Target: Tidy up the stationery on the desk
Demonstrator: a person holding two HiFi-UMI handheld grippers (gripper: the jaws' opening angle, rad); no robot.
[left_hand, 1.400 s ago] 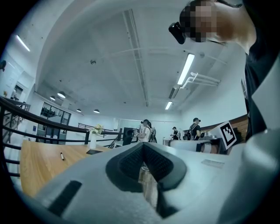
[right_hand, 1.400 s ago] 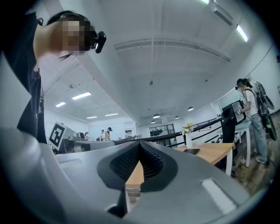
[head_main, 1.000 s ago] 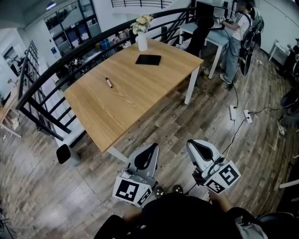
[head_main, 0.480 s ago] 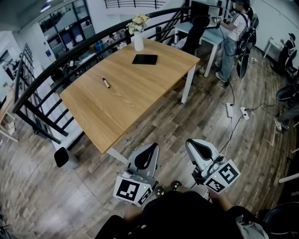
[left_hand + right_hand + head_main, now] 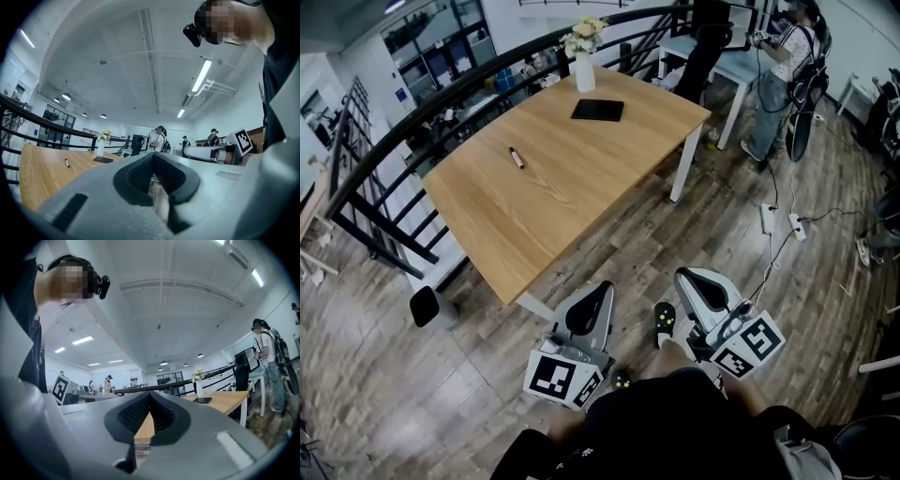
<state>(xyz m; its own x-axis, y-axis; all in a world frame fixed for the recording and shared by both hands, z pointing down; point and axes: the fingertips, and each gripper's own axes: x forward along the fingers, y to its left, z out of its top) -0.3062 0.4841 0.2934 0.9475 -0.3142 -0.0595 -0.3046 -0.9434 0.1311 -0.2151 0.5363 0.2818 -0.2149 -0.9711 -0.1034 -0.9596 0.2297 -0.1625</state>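
Note:
A wooden desk (image 5: 572,197) stands ahead of me on the plank floor. On it lie a dark pen (image 5: 517,157) toward the left and a black notebook (image 5: 597,111) at the far end, beside a white vase of flowers (image 5: 584,67). My left gripper (image 5: 600,292) and right gripper (image 5: 686,278) are held low in front of the person's body, well short of the desk's near corner. Both are shut with nothing between the jaws. The left gripper view shows its gripper (image 5: 153,157), the pen (image 5: 67,162) and the notebook (image 5: 103,159). The right gripper view shows its gripper (image 5: 149,396) and the notebook (image 5: 202,400).
A black railing (image 5: 384,150) curves round the desk's left and far sides. People stand at another desk (image 5: 741,66) at the back right. Power strips (image 5: 766,223) with cables lie on the floor to the right. A small black object (image 5: 424,307) sits on the floor near the desk's left corner.
The head view has shifted slightly and the desk sits a little differently in frame. A shoe has come forward between the two grippers. Both grippers stay low and shut.

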